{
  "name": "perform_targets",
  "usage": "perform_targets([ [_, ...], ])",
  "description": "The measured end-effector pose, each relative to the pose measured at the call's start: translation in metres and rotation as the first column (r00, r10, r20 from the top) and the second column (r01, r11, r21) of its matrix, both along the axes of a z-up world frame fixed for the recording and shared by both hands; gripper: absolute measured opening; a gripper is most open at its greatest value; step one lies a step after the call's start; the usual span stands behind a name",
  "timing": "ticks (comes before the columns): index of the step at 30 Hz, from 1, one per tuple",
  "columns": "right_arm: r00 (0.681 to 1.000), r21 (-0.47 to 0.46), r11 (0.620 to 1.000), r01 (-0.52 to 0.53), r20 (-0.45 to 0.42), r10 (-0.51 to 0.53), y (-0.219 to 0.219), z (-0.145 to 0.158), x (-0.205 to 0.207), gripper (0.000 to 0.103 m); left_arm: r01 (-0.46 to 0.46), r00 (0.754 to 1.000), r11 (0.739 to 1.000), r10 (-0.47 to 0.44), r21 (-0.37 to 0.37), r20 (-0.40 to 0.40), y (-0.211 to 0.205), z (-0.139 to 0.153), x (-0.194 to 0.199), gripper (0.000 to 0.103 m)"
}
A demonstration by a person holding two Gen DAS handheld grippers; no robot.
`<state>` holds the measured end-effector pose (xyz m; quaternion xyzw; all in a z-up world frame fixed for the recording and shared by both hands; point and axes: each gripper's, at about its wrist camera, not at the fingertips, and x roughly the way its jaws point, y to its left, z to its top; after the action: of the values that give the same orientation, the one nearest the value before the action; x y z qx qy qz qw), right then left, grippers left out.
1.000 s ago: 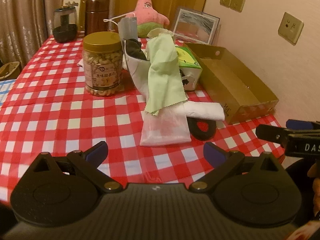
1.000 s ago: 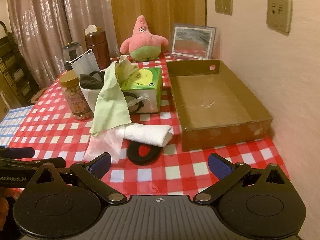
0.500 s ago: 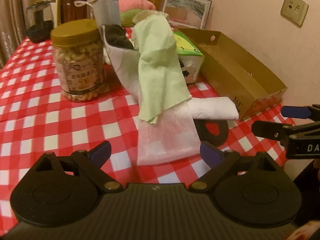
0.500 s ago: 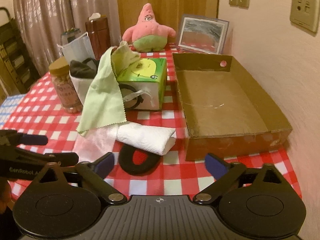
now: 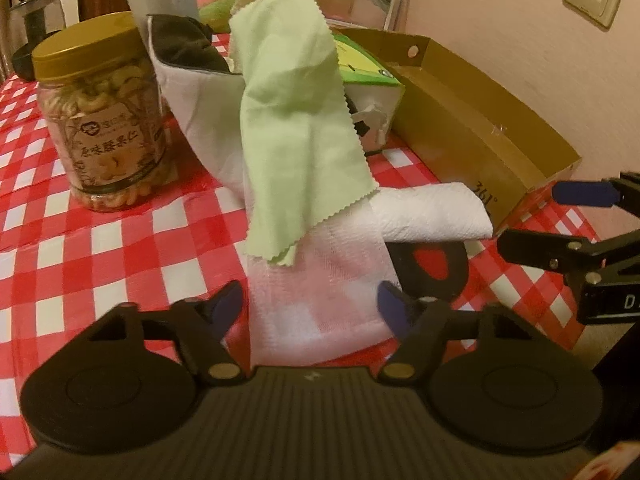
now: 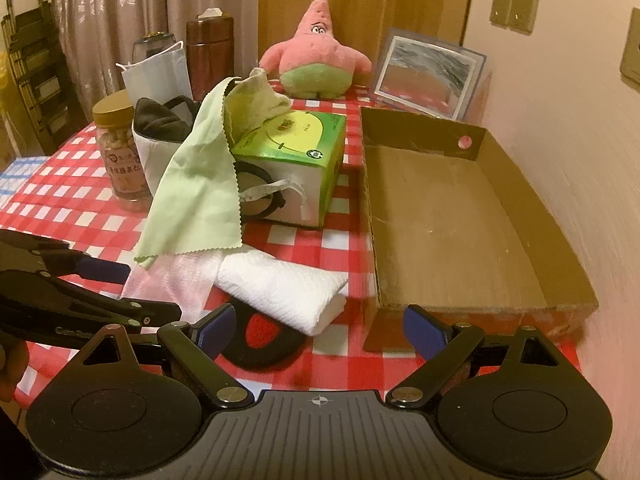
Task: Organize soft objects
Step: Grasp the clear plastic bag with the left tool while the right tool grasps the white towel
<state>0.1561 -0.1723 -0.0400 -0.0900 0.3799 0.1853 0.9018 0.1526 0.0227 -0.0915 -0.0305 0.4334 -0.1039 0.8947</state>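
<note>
A light green cloth [image 5: 296,120] drapes over a white pouch [image 5: 196,108] and a thin white gauze cloth [image 5: 320,300] on the checked table. A folded white towel [image 5: 432,212] lies on a black ring [image 5: 444,276]. My left gripper [image 5: 310,308] is open, its fingertips on either side of the gauze cloth's near end. My right gripper [image 6: 316,326] is open and empty just before the towel [image 6: 284,294] and ring [image 6: 260,350]. An empty cardboard tray [image 6: 452,216] lies at the right. A pink star plush [image 6: 316,56] sits at the back.
A jar of nuts [image 5: 100,120], a green tissue box [image 6: 292,156], a blue face mask [image 6: 160,72], a brown canister [image 6: 210,52] and a picture frame [image 6: 428,72] stand on the table. The wall runs along the right side.
Both grippers have moved forward toward the pile. The left gripper now straddles the gauze cloth's near end, and the right one is close to the towel and ring.
</note>
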Motion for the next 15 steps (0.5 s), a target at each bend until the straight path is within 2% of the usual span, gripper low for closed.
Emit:
perform_targets([
  [2, 1.000, -0.012, 1.000, -0.012, 0.003, 0.012, 0.002, -0.001, 0.002, 0.091, 0.005, 1.000, 1.000, -0.005, 0.005, -0.005, -0.002, -0.002, 0.004, 0.047],
  [4, 1.000, -0.023, 0.999, -0.023, 0.005, 0.023, 0.004, -0.002, 0.004, 0.091, 0.011, 1.000, 1.000, -0.011, 0.011, -0.010, -0.002, -0.004, 0.006, 0.031],
  [5, 0.999, -0.031, 0.999, -0.032, 0.006, 0.032, 0.006, -0.003, 0.005, 0.091, 0.014, 1.000, 1.000, -0.014, 0.011, -0.013, -0.002, -0.005, 0.006, 0.027],
  [7, 0.999, -0.042, 0.998, -0.048, 0.007, 0.048, 0.008, -0.003, 0.007, 0.091, 0.013, 1.000, 1.000, -0.012, 0.022, -0.019, -0.001, -0.006, 0.007, 0.009],
  [10, 0.996, -0.064, 0.994, -0.085, 0.008, 0.086, 0.014, -0.004, 0.010, 0.091, 0.013, 1.000, 0.999, -0.012, 0.033, -0.018, 0.003, -0.005, 0.005, 0.001],
  [15, 0.985, -0.124, 0.977, -0.172, 0.010, 0.175, 0.029, -0.006, 0.014, 0.091, 0.015, 1.000, 0.998, -0.014, 0.065, -0.013, 0.015, 0.005, 0.002, 0.000],
])
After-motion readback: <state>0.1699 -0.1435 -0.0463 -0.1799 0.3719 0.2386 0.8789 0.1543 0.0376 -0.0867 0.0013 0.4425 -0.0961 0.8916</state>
